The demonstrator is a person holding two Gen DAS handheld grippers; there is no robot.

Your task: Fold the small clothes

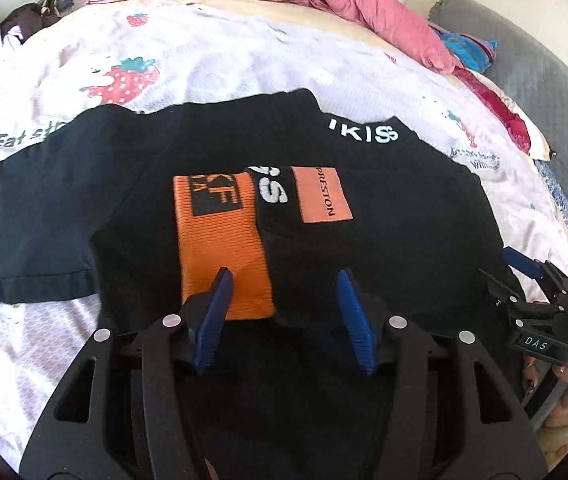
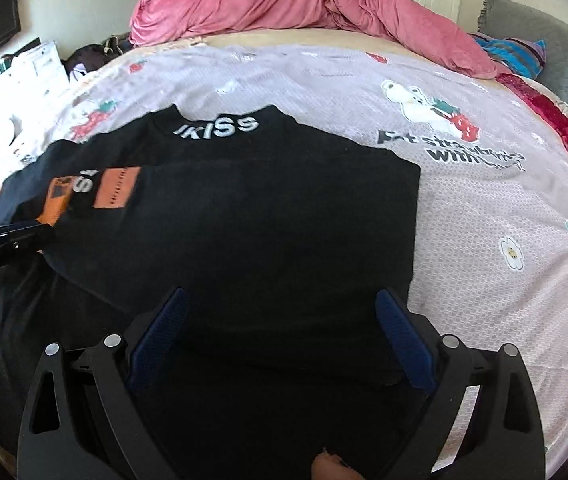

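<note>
A black sweater (image 1: 383, 240) lies spread on a bed, over a pale bedsheet (image 1: 244, 60) printed with strawberries and white bears; in the right wrist view the sheet's print reads "Eat strawberries with", the last word too smeared to make out. White raised letters across the sweater's collar (image 2: 220, 126) read "IKISS". One sleeve is folded across the chest, and its ribbed orange cuff (image 1: 224, 248) carries a black square with orange letters, of which only "KF" and part of a second line can be read. Beside the cuff sits an orange patch (image 1: 321, 196) with the word "PRESTON" running along one edge, and between the two, large white letters that look like "SS" (seen upside down). The left gripper (image 1: 284, 276) hangs just over the lower front of the sweater, its blue pads spread apart with nothing pressed between them; one fingertip overlaps the orange cuff in the picture, though contact cannot be judged. The right gripper (image 2: 282, 300) is also spread wide above the sweater's plain black body, gripping nothing. In the left wrist view the right gripper's housing shows a small label reading "DAS". A crumpled pink duvet (image 2: 284, 8) is heaped at the far end of the bed, with a grey pillow (image 2: 555, 40) and a striped blue cloth (image 2: 511, 54) beside it.
</note>
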